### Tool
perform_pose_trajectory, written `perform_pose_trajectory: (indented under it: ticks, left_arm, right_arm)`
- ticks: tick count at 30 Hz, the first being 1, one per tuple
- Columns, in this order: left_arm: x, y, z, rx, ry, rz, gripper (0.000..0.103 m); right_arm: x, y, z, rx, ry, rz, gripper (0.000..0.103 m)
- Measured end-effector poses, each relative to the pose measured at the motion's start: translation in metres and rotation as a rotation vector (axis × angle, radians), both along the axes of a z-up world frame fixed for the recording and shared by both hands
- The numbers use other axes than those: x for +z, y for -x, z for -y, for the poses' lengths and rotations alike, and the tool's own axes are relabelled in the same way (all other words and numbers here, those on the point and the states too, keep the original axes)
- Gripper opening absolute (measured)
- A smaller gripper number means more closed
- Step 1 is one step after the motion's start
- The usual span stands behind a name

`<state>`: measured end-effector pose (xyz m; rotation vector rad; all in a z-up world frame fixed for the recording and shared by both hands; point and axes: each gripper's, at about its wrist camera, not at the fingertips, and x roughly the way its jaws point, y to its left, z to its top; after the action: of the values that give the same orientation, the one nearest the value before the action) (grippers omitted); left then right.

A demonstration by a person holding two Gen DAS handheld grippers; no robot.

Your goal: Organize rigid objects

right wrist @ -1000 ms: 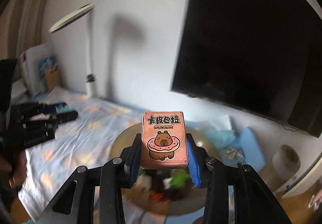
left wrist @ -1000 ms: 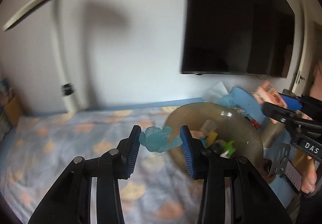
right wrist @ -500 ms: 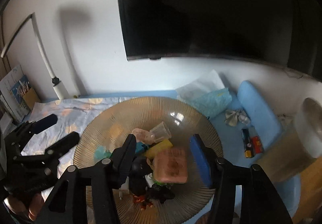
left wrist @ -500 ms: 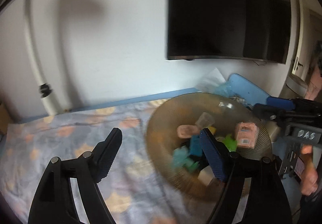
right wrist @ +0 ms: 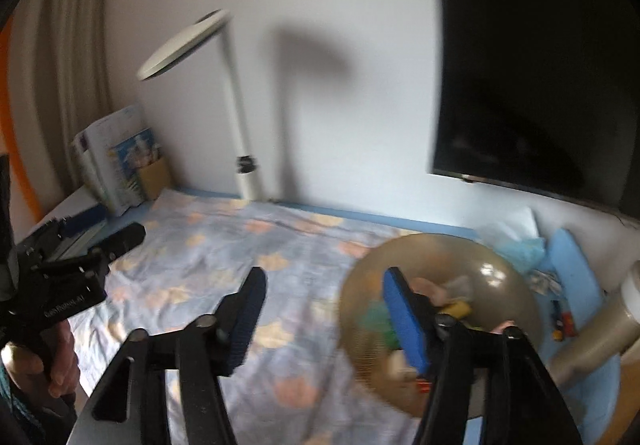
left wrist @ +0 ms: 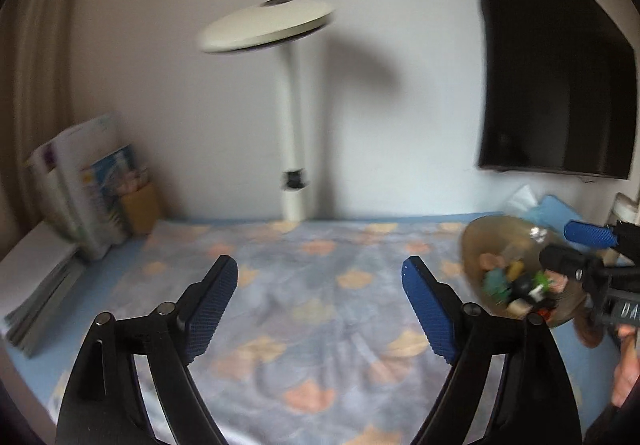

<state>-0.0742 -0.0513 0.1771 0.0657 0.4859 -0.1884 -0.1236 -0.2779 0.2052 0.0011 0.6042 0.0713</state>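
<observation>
Left gripper [left wrist: 320, 309] wide open, nothing between blue pads, hovering over patterned cloth [left wrist: 304, 285] on counter. Right gripper [right wrist: 322, 319] also spread wide, empty, poised above cloth with one finger overlapping rim of ribbed glass bowl [right wrist: 496, 265]. Bowl sits at right end of cloth, holding blurred heap of small toys [left wrist: 516, 285] – green, yellow, pink, black pieces. White desk lamp [left wrist: 292, 117] at back wall, books [left wrist: 80, 181] at left, dark screen [right wrist: 536, 65] on wall.
</observation>
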Motion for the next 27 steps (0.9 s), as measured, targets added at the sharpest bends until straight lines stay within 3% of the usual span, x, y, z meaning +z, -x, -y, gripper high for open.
perform_pose_trajectory:
  ticks: [4,8,12,14,19,27]
  left_arm:
    - [-0.052,-0.003,-0.026,0.049,0.015,-0.095,0.084]
    - [-0.108,-0.011,-0.027,0.040,0.008,-0.173,0.084]
    - [-0.131,-0.012,-0.027,0.056,-0.001,-0.196,0.084]
    - [-0.135,-0.014,-0.025,0.078,-0.027,-0.204,0.084]
    - [-0.134,-0.008,-0.030,0.089,-0.004,-0.200,0.084]
    - [-0.135,-0.010,-0.033,0.085,0.010,-0.212,0.084]
  right_arm:
    - [-0.041,0.003,-0.047,0.036,0.045,-0.024,0.063]
    - [-0.113,0.001,-0.072,0.045,0.044,-0.099,0.063]
    - [-0.150,-0.003,-0.077,0.035,0.080,-0.147,0.063]
    - [-0.156,-0.005,-0.077,0.032,0.091,-0.154,0.063]
    - [-0.162,-0.007,-0.078,0.070,0.091,-0.165,0.063]
    - [-0.163,-0.009,-0.071,0.036,0.060,-0.181,0.074]
